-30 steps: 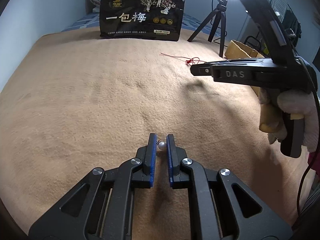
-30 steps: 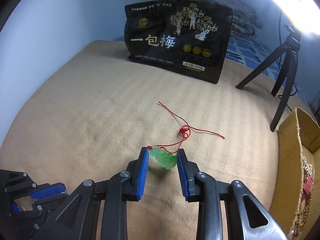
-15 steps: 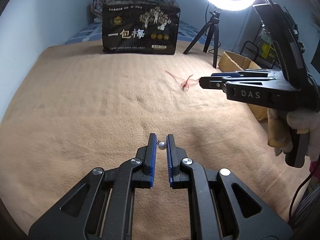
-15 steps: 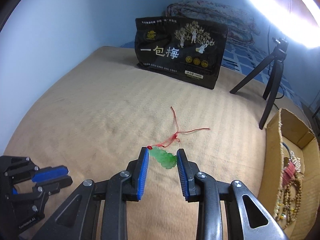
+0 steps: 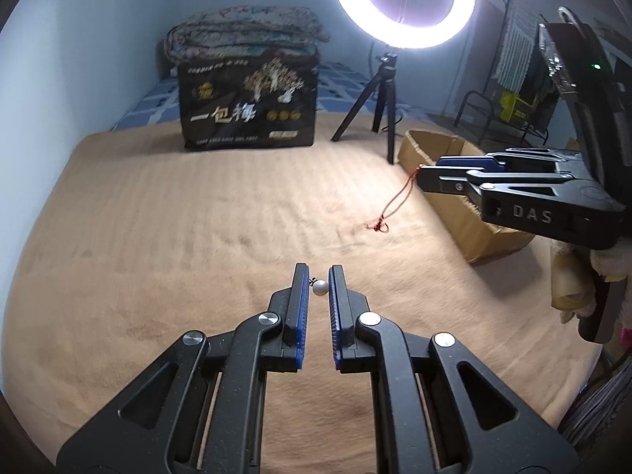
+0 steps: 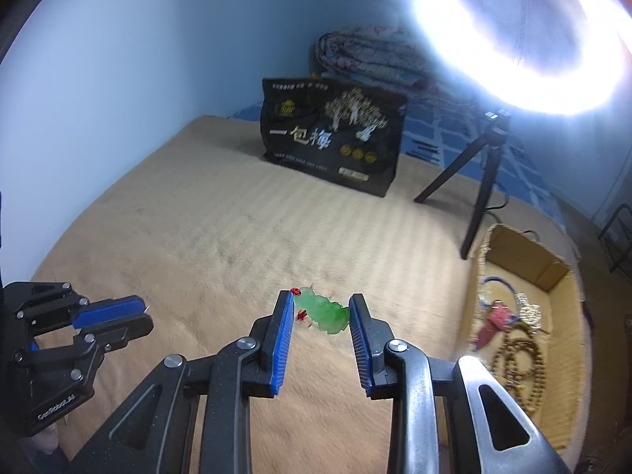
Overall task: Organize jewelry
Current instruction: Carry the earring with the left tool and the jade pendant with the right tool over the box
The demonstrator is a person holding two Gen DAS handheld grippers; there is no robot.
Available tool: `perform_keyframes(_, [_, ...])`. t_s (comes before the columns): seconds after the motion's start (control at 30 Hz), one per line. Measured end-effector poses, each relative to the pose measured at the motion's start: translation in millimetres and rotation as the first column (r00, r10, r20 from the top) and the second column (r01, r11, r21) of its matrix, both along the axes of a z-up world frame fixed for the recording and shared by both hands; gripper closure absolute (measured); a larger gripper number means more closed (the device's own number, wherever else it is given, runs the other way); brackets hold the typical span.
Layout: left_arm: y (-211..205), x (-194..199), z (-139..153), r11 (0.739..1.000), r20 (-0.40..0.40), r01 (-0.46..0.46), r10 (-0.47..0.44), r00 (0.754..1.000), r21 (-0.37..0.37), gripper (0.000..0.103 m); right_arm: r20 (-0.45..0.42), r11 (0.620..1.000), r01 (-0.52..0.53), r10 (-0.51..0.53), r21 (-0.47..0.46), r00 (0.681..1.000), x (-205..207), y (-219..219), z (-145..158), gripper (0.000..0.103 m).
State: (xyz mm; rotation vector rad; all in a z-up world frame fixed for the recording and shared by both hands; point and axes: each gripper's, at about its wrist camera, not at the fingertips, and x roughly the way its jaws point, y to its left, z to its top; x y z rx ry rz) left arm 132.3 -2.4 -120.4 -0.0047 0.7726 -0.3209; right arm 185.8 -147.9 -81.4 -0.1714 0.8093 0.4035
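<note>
My left gripper [image 5: 318, 282] is shut on a small white pearl piece [image 5: 320, 287], held above the tan blanket [image 5: 177, 237]. My right gripper [image 6: 322, 308] is shut on a green jade pendant [image 6: 324, 311]; its red cord [image 5: 395, 205] hangs from the tips down to the blanket. In the left wrist view the right gripper [image 5: 424, 177] hovers at the right, in front of the cardboard box [image 5: 466, 213]. In the right wrist view the left gripper [image 6: 138, 312] sits at the lower left. The box [image 6: 553, 272] holds bead strings and several other jewelry pieces.
A black snack bag [image 5: 249, 108] stands at the back of the blanket, with folded bedding [image 5: 241, 35] behind it. A ring light [image 5: 403, 0] on a small tripod [image 5: 379, 98] stands beside the box. A gloved hand [image 5: 572, 280] holds the right gripper.
Both grippers rose off the blanket with their pieces. The right one swung toward the cardboard box, lifting the red cord until most of it hangs free.
</note>
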Motion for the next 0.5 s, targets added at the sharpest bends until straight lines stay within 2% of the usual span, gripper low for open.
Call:
perform_keyframes(0.27, [-35, 1, 20, 0.999, 0.024, 0.051, -0.051, 0.998, -0.003, 0.095, 0.024, 1.000, 0.029, -0.029, -0.007, 0.999, -19, -39, 27, 0.075])
perform_keyframes(0.5, [-68, 10, 26, 0.996, 0.007, 0.082, -0.082, 0.997, -0.024, 0.095, 0.047, 0.997, 0.072, -0.072, -0.005, 0.996, -34, -79, 40, 0.075])
